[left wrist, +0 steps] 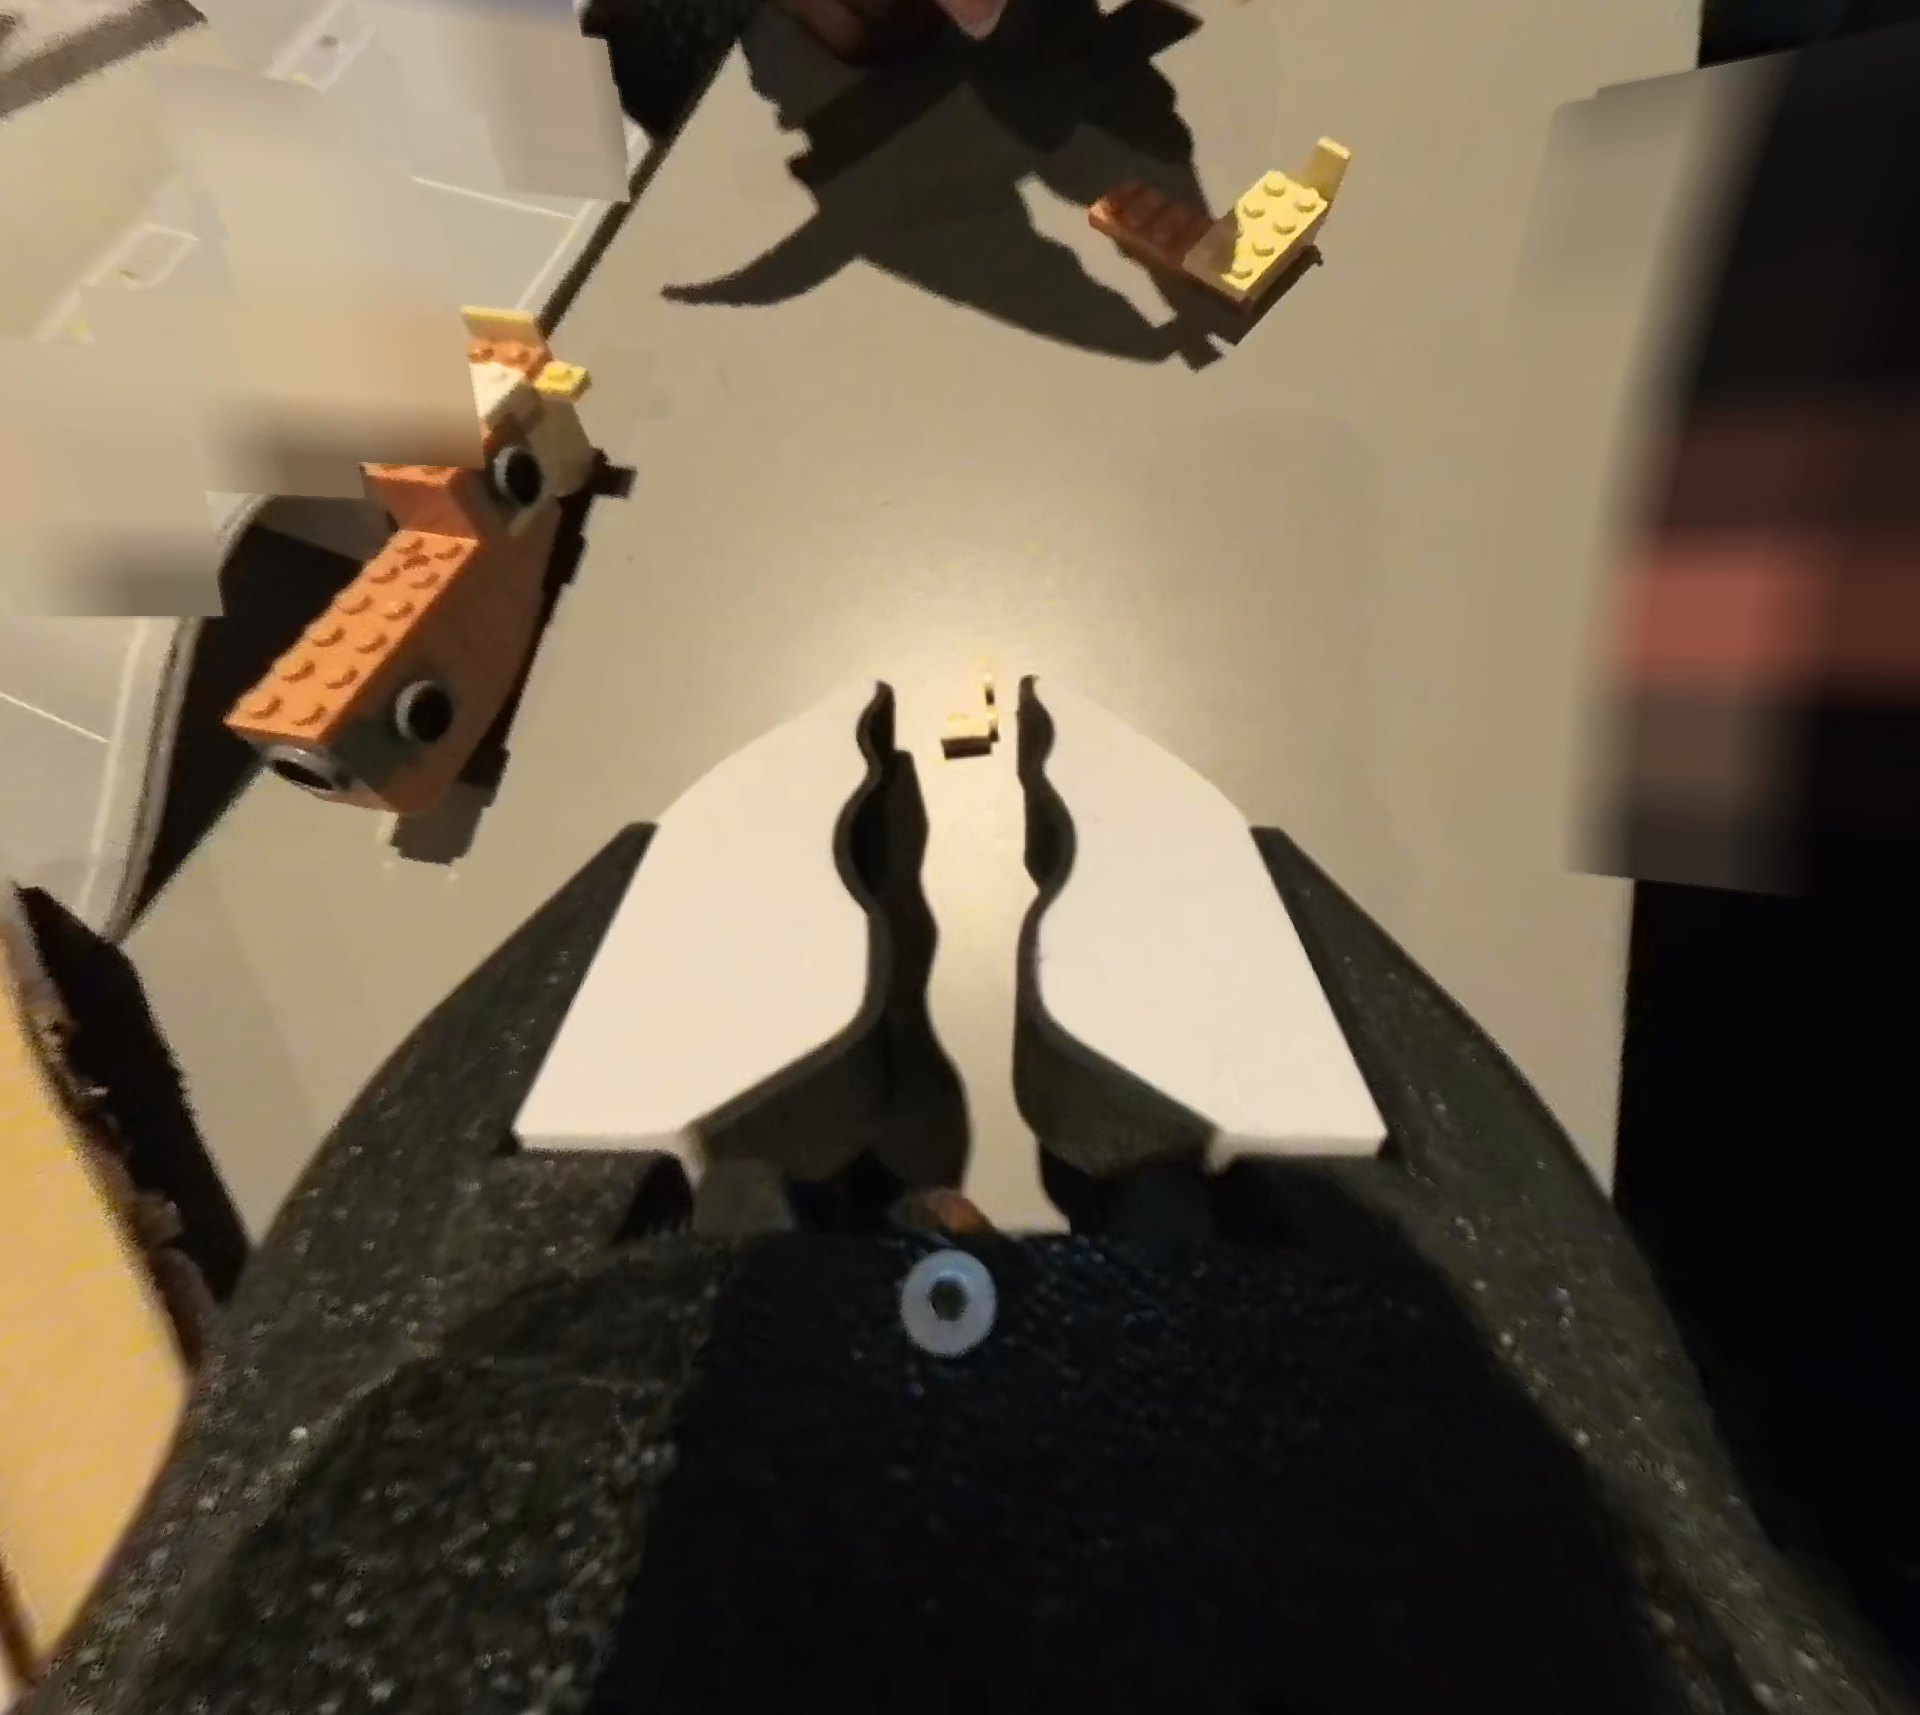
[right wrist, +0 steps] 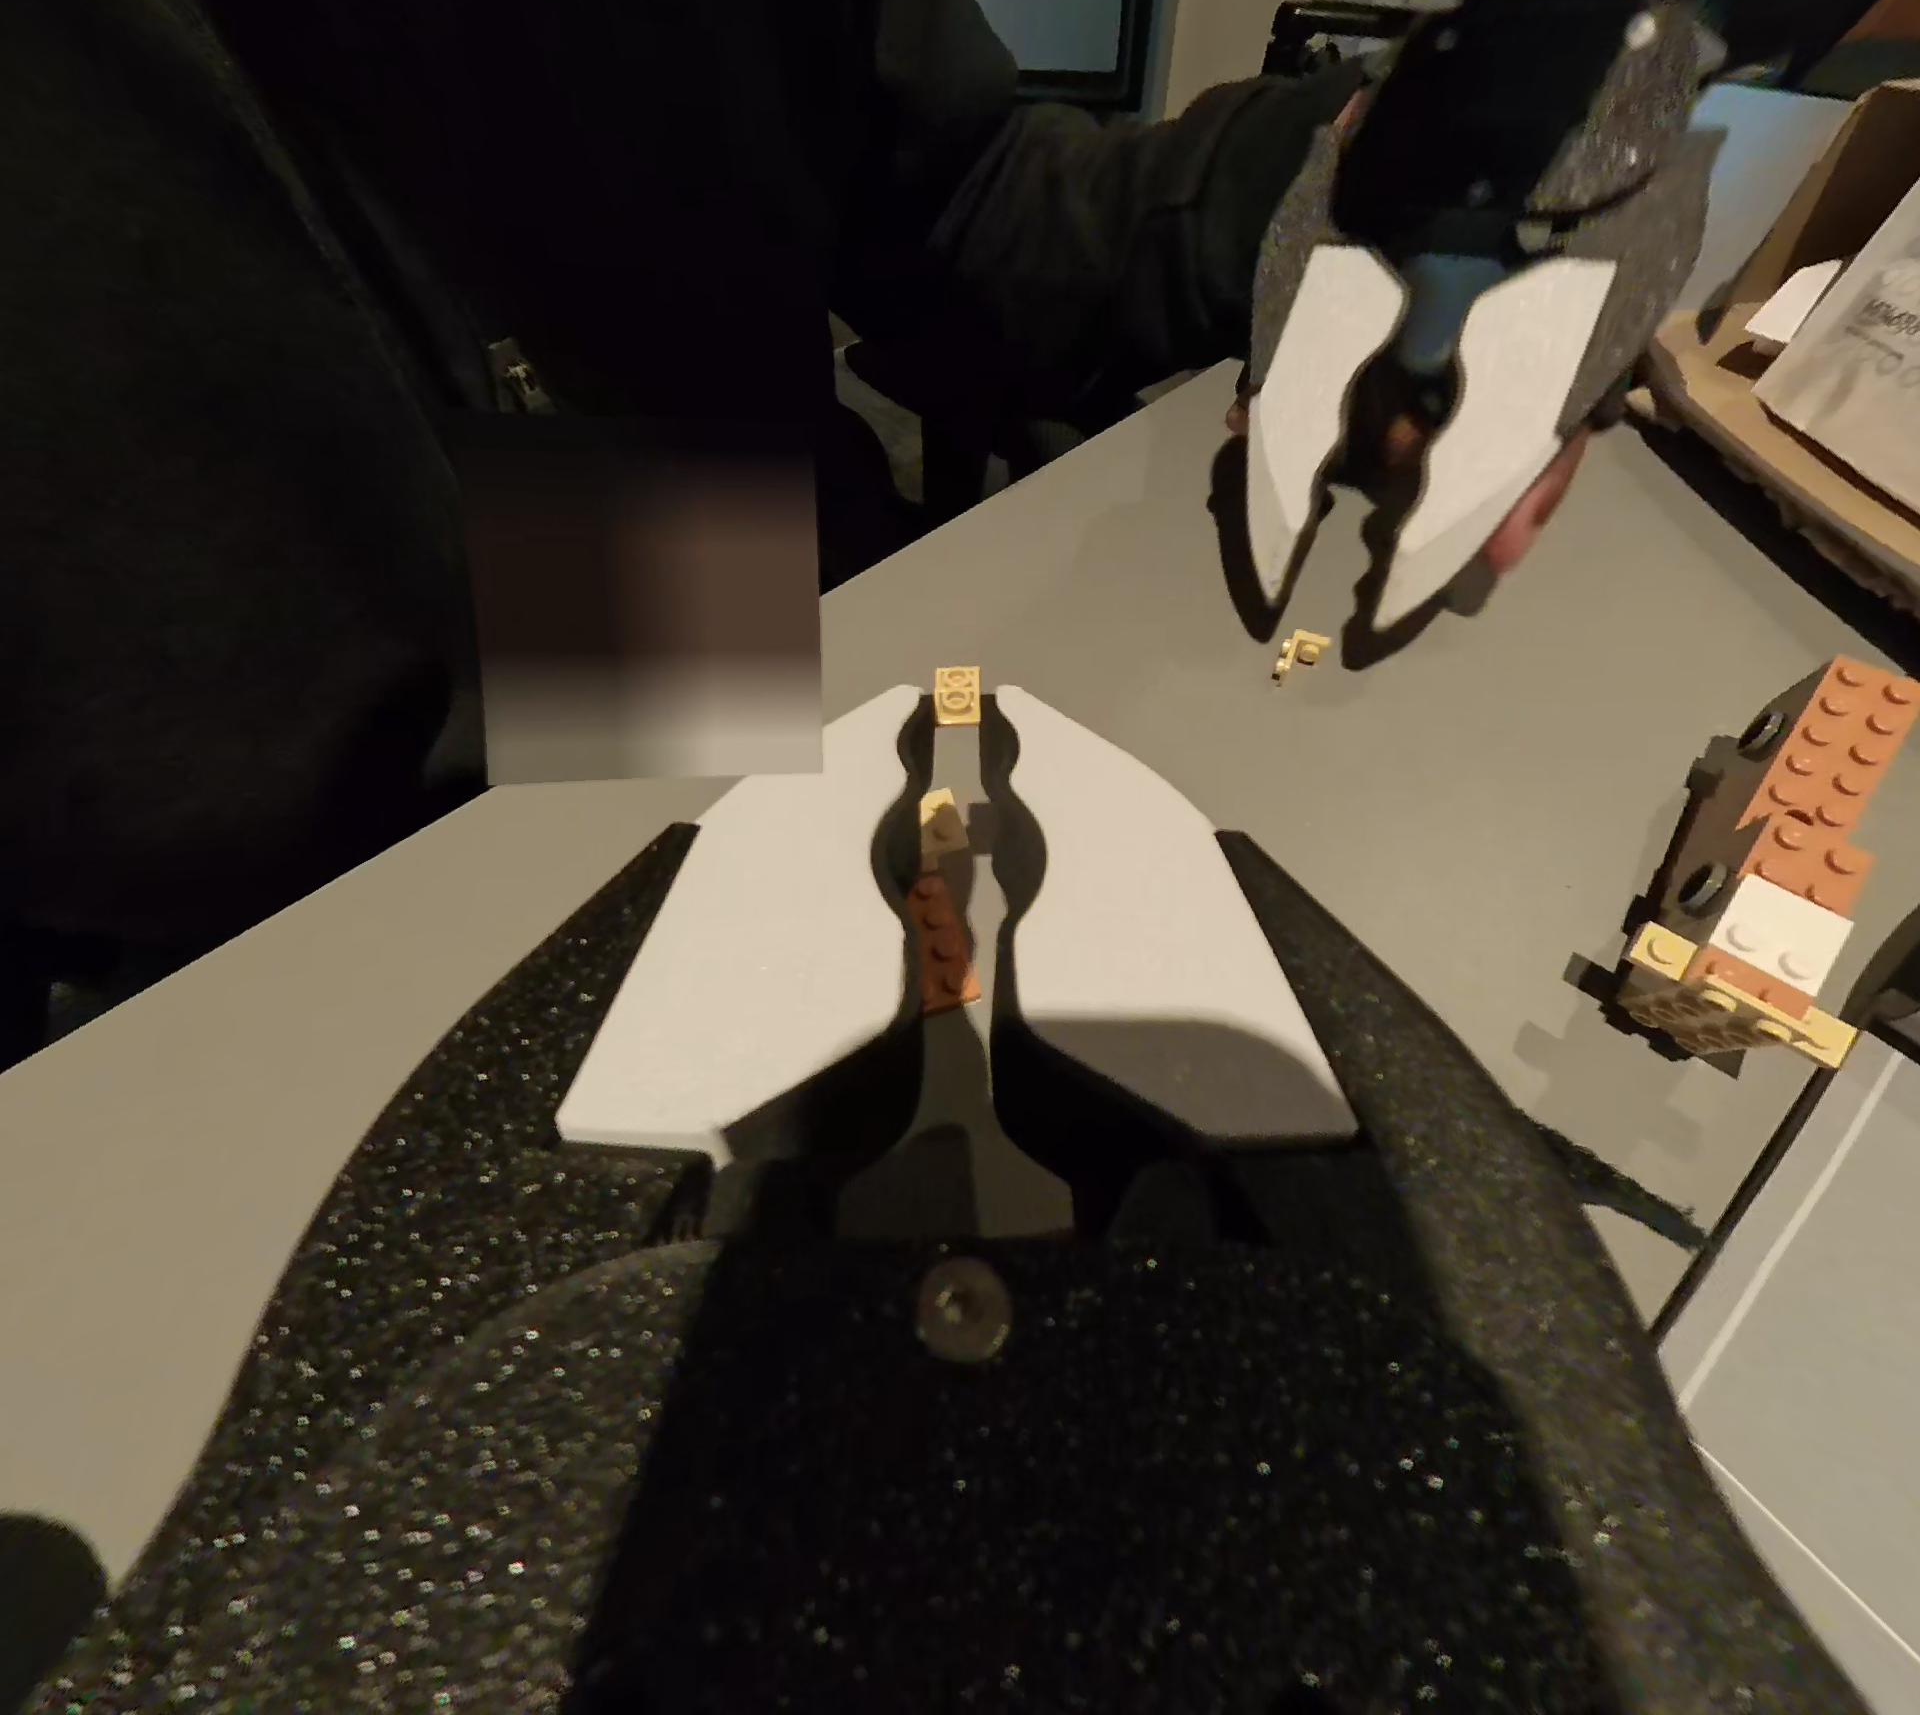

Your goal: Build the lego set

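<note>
Left gripper (left wrist: 954, 697) parted narrowly, nothing between the fingers, hovering over grey counter (left wrist: 935, 470); small tan bracket piece (left wrist: 975, 723) lying on counter just under the tips. Right gripper (right wrist: 961, 709) clamped on tan two-stud plate (right wrist: 958, 695), raised above counter; brown-and-tan partial assembly (left wrist: 1231, 231) on counter below it. Larger orange build (left wrist: 416, 616) with black round holes resting near counter edge, well apart from bracket; cardboard box (right wrist: 1766, 377) at far side.
</note>
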Motion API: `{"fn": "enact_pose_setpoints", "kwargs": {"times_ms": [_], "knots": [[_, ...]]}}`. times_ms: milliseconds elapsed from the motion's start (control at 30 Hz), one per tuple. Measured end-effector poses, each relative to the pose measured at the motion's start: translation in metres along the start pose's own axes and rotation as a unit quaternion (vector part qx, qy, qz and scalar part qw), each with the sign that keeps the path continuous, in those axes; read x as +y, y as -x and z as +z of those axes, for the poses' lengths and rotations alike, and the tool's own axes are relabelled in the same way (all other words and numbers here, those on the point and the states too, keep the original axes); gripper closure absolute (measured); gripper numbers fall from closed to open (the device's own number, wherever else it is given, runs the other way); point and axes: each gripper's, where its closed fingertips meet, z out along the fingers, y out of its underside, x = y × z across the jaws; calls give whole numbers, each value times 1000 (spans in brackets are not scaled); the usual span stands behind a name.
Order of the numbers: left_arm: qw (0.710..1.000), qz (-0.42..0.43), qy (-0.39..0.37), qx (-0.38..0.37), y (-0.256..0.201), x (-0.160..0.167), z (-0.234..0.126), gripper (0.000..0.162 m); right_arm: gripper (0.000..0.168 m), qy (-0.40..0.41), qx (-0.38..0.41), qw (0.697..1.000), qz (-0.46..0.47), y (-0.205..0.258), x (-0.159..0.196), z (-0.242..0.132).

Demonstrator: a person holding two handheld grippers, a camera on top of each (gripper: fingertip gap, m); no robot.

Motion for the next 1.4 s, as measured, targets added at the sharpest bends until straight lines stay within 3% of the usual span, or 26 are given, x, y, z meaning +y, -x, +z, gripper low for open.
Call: {"fn": "enact_pose_setpoints", "kwargs": {"times_ms": [100,267,633,833,1000,1100,1167,1233,1400], "knots": [[999,42,10,-25,-2,-10,-1,147,160,5,0,1000,0,0,1,1],[991,57,109,-47,-2,-3,0,148,160,2,3,1000,3,-1,1,1],[980,52,193,-24,-1,11,14,156,160,8,8,1000,4,-3,2,2],[989,21,142,23,-6,3,15,159,160,6,9,1000,3,-3,1,1],[991,-19,-69,111,-26,-60,7,159,160,1,10,1000,3,-3,0,0],[962,-74,-210,156,-30,-103,-7,159,160,-8,12,1000,4,-4,-2,-2],[943,-102,-263,175,-31,-116,-12,159,160,-9,12,1000,4,-3,-2,-2],[948,-114,-250,160,-26,-109,-4,159,160,-6,13,1000,4,-3,-1,-1],[992,-48,-67,93,-30,-61,26,159,160,2,13,1000,2,-3,1,0]]}}
